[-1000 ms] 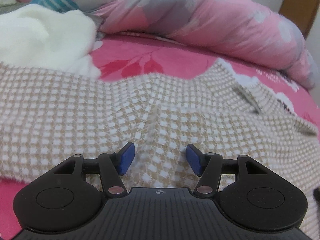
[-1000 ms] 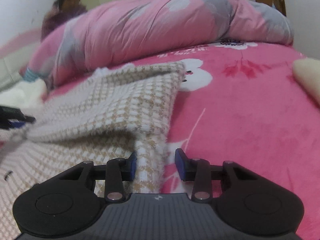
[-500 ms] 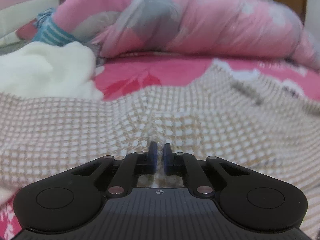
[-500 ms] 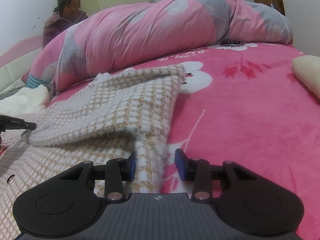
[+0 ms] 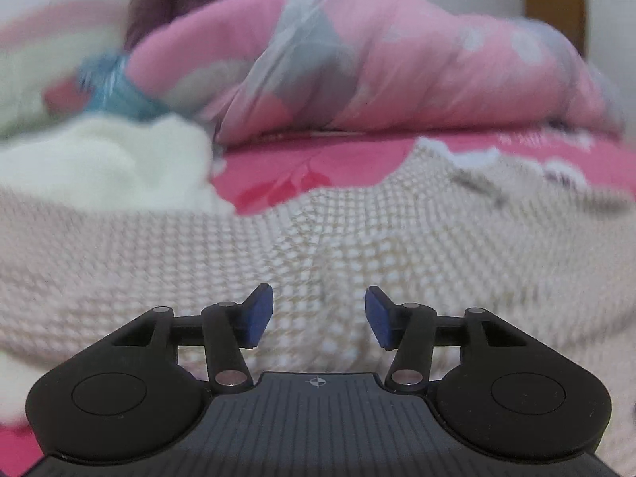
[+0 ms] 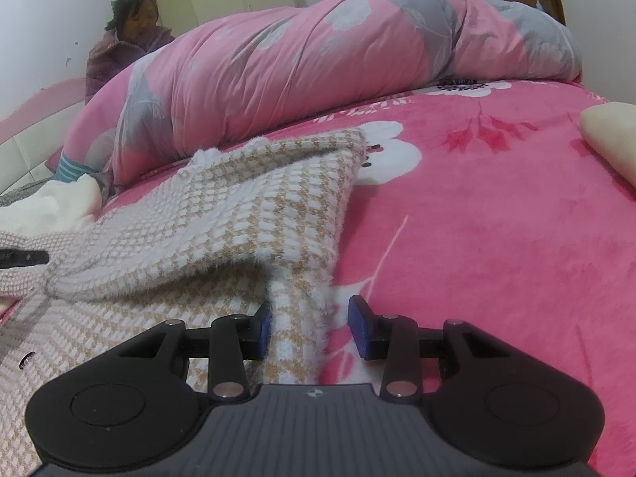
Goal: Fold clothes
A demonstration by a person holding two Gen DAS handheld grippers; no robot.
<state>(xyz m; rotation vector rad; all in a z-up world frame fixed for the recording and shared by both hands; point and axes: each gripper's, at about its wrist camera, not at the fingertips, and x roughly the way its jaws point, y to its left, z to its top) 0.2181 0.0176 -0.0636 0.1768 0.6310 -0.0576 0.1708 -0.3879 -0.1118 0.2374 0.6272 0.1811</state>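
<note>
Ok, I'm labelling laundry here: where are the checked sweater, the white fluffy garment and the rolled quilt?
checked sweater (image 6: 254,214): right wrist view, folded-over flap.
white fluffy garment (image 5: 103,163): left wrist view, its middle.
rolled quilt (image 6: 302,63): right wrist view, pink front side.

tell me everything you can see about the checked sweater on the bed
The sweater is a fuzzy knit in a small beige-and-white check. It lies on the pink floral blanket, with one part folded over on top, leaving a raised fold edge. Its right edge runs between the right gripper's pads; whether they pinch it is unclear. The left gripper, whose jaws have just been opening, hovers open over its middle. A white garment overlaps its far left edge.
</note>
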